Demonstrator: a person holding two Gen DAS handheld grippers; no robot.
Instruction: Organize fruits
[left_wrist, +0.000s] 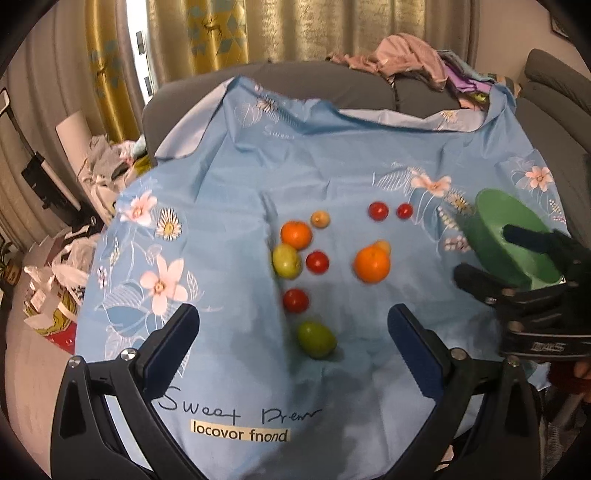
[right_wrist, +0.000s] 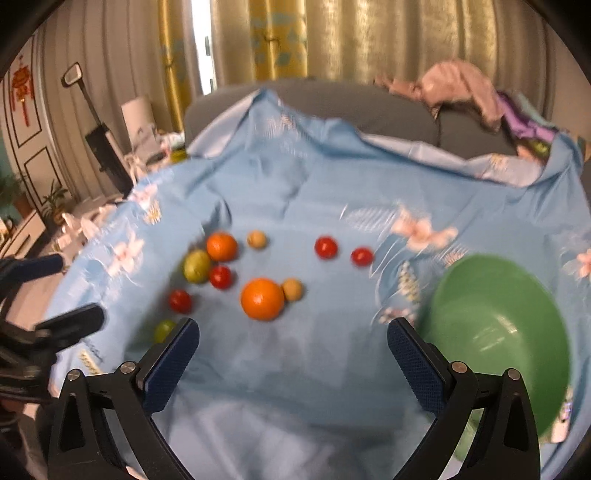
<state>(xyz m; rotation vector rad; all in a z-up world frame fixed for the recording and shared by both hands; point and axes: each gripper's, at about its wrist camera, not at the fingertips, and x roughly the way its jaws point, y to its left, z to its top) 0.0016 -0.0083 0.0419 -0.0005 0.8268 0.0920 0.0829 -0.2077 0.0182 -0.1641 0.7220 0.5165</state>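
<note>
Here your left gripper and right gripper both hold their fingers wide apart, empty, above round fruits in orange, red, green.

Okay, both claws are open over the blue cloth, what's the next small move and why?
Probably lower the left claw onto the green fruit lying nearest, between its open fingers, and close. All the fruit is loose on the cloth, and the green bowl appears to hold none.
</note>
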